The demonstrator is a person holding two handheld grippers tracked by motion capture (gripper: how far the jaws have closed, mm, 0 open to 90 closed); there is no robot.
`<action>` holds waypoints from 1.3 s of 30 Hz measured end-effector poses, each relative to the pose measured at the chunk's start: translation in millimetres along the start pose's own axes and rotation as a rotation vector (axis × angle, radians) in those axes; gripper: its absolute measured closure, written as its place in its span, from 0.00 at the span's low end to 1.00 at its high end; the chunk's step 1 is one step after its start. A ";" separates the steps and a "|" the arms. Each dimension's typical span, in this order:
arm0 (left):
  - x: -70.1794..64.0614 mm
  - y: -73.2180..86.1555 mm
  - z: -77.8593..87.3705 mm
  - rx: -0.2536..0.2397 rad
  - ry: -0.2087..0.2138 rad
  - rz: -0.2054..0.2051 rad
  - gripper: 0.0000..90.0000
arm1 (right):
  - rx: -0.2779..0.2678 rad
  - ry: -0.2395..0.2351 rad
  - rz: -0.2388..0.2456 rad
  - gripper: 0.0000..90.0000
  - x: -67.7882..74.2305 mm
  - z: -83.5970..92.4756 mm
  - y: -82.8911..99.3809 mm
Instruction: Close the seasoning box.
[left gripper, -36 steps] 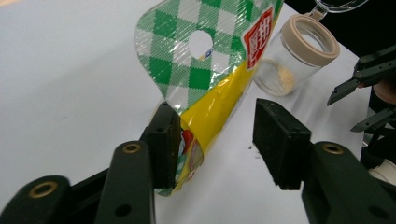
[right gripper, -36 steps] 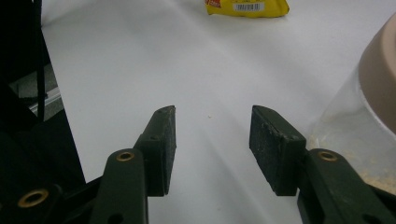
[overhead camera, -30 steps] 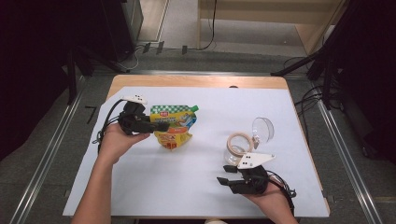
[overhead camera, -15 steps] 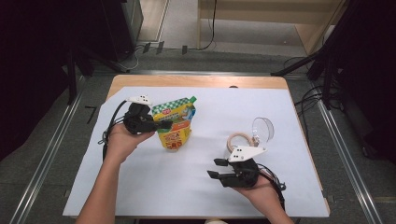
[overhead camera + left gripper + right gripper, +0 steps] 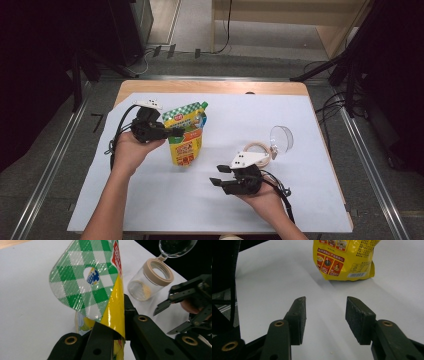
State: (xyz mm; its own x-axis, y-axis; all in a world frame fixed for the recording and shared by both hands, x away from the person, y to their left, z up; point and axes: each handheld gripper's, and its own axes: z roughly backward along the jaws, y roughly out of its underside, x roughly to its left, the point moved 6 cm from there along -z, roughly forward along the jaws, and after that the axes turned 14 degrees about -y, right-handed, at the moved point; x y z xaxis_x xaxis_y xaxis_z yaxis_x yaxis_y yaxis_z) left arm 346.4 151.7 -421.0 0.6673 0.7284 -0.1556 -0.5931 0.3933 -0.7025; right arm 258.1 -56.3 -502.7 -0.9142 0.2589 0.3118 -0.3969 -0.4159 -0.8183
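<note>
- Pouch (image 5: 186, 134): you have the yellow pouch with the green-checked top standing upright on the white sheet (image 5: 150, 200) at the left middle of the worktop (image 5: 215, 88), its bottom resting on the sheet.
- Your left gripper (image 5: 176, 133) has just been closing and is now clamped on the pouch's side edge below the checked top; in the left gripper view the film (image 5: 110, 302) is pinched between the jaws.
- Your right gripper (image 5: 216, 176) hangs over the sheet with its jaws apart and nothing between them; in the right gripper view it points toward the lower end of the pouch (image 5: 344, 260) but is well short of it.
- The small jar (image 5: 259, 152) with its tan rim and hinged clear lid (image 5: 282, 139) swung open stands to the right, near your right hand.
- Risk: the grip is on thin, slick film at one edge only. If you lift or tilt from there, I judge the pouch could swing, fold over or slide out of the jaws.
- Risk: the top looks bent and curled where it is held. A hard pull with the right gripper could crumple it rather than open it cleanly, and contents might spill on the sheet.
- Risk: the jar stands open with a little yellowish content inside. A cable or your right forearm sweeping past could knock it over or flip the lid shut.
- Risk: I cannot tell whether the pouch is already opened, so treat any tilt toward the jar as a possible spill.
</note>
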 end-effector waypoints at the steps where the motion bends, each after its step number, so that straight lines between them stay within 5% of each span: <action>1: -2.3 -0.7 0.8 0.002 0.006 -0.002 1.00 | -0.002 -0.005 -0.012 0.59 0.1 -1.7 1.9; 12: -26.7 -10.3 13.6 -0.018 0.057 -0.040 1.00 | 0.011 0.015 -0.046 0.59 -10.9 -13.3 17.9; 22: -66.3 -23.1 27.8 -0.016 0.097 -0.114 1.00 | -0.002 0.057 -0.059 0.62 -18.4 -17.6 21.3; 28: -88.8 -29.0 36.2 -0.025 0.174 -0.146 1.00 | -0.011 0.093 -0.084 0.64 -25.2 -18.3 23.5; 33: -103.8 -31.9 40.8 -0.027 0.242 -0.155 1.00 | -0.037 0.140 -0.080 0.84 -28.6 -15.3 23.8; 39: -107.5 -31.1 37.0 -0.015 0.268 -0.147 1.00 | -0.086 0.128 -0.033 0.87 -22.9 -14.1 20.7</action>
State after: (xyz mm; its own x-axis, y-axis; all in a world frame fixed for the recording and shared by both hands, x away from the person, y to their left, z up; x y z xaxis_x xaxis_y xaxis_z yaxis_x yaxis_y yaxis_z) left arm 276.4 82.0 -356.7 0.8420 0.4891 -0.2277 -0.4759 0.4743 -0.7407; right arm 272.0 -58.5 -533.6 -0.8808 0.3821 0.2797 -0.4128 -0.3303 -0.8488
